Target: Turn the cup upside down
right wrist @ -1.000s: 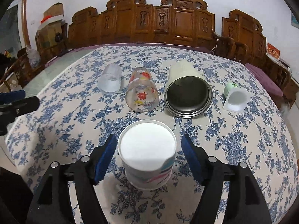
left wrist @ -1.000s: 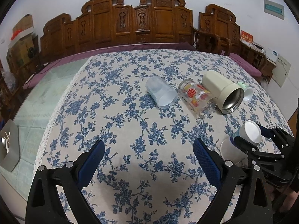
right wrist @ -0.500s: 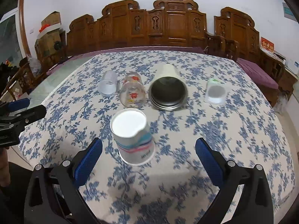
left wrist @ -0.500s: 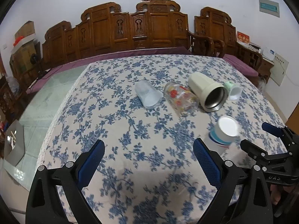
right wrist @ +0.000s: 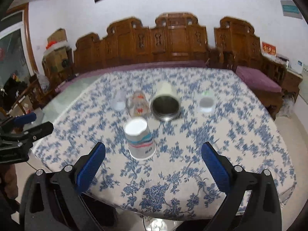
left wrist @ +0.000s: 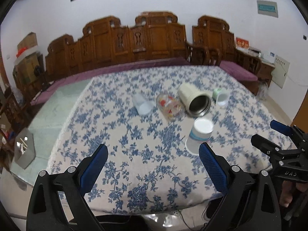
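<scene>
A white paper cup (right wrist: 140,138) with blue and pink stripes stands upside down on the flowered tablecloth (right wrist: 221,134), base up. It also shows in the left wrist view (left wrist: 199,136). My right gripper (right wrist: 153,154) is open and empty, pulled back near the table's front edge, with the cup ahead between its fingers and apart from them. My left gripper (left wrist: 153,156) is open and empty over the front left of the table. The right gripper also shows at the right of the left wrist view (left wrist: 269,134).
Behind the paper cup lie a frosted plastic cup (left wrist: 142,106), a printed glass (left wrist: 170,108), a cream steel-lined mug (left wrist: 194,101) and a small green-white cup (left wrist: 221,96), all on their sides. Carved wooden chairs (left wrist: 154,38) stand behind the table.
My right gripper opened, let go of the paper cup and drew back. The cup stays upside down on the cloth. Both grippers pulled back toward the table's front edge.
</scene>
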Demonstrator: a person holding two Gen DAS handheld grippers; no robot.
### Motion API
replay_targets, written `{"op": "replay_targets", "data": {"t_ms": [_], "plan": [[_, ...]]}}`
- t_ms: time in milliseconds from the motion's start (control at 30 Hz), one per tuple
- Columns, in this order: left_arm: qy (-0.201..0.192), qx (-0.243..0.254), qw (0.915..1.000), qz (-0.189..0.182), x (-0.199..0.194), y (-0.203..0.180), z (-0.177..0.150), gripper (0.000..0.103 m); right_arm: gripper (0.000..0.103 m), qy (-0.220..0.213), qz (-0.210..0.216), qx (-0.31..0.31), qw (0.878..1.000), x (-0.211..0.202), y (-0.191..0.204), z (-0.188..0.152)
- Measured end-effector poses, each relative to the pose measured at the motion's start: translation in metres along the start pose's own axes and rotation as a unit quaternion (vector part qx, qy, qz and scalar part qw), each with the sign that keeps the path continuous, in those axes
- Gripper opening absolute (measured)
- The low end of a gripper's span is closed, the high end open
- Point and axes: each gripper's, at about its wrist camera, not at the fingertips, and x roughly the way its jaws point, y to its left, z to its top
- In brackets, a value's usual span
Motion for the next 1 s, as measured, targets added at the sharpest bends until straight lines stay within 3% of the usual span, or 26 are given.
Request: {"op": "replay_targets", "data": {"t_ms": [367,1000], "plan": [[-0.096,-0.015,0.9951,0.019,-0.083,-0.011,0.011,0.092,0.100,-0.090,-0.007,-0.014,0.996,-0.083,0.010,0.028],[-0.115,-0.034,0.9926,0.017,-0.102,-0.009,0.003,0.092,0.100,-0.108,-0.008,-0.014,0.994,-0.102,0.016,0.030]]}}
